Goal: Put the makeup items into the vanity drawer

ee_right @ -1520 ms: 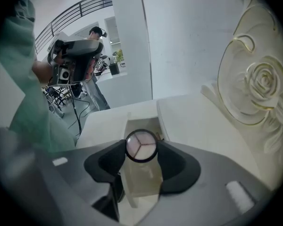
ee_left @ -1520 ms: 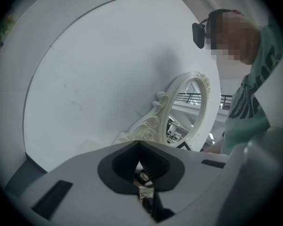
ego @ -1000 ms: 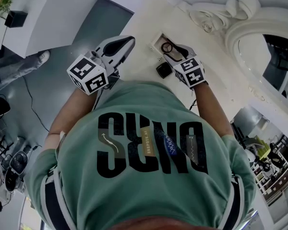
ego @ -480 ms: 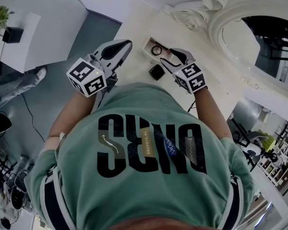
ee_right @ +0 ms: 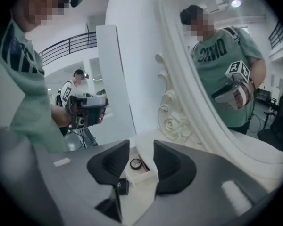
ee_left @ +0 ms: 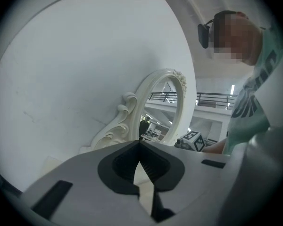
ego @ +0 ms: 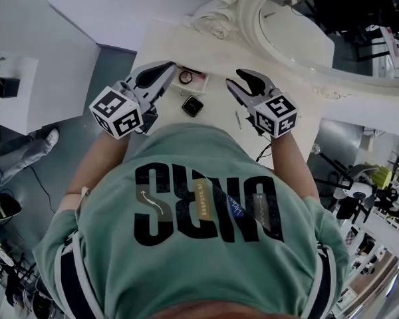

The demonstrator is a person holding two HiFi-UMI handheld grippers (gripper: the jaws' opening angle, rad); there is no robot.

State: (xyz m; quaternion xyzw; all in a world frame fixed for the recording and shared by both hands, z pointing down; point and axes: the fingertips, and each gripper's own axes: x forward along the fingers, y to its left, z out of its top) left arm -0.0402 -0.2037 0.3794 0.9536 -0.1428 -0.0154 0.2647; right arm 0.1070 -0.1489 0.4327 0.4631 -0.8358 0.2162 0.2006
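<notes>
Going off the drawer (ego: 201, 87): coming straight down into it from above is wide open, but a round item (ego: 185, 77) and something pink already take up part of its floor. The left gripper (ego: 171, 66), jaws closed on nothing, hangs right at its left end, so that side's crowded. On the near side a black compact (ego: 193, 106) sits just beside the drawer and a thin stick (ego: 238, 119) lies off to its right, while the vanity top (ego: 159, 45) behind it is bare up to the carved scroll (ego: 216, 22) and mirror frame (ego: 251, 18).
</notes>
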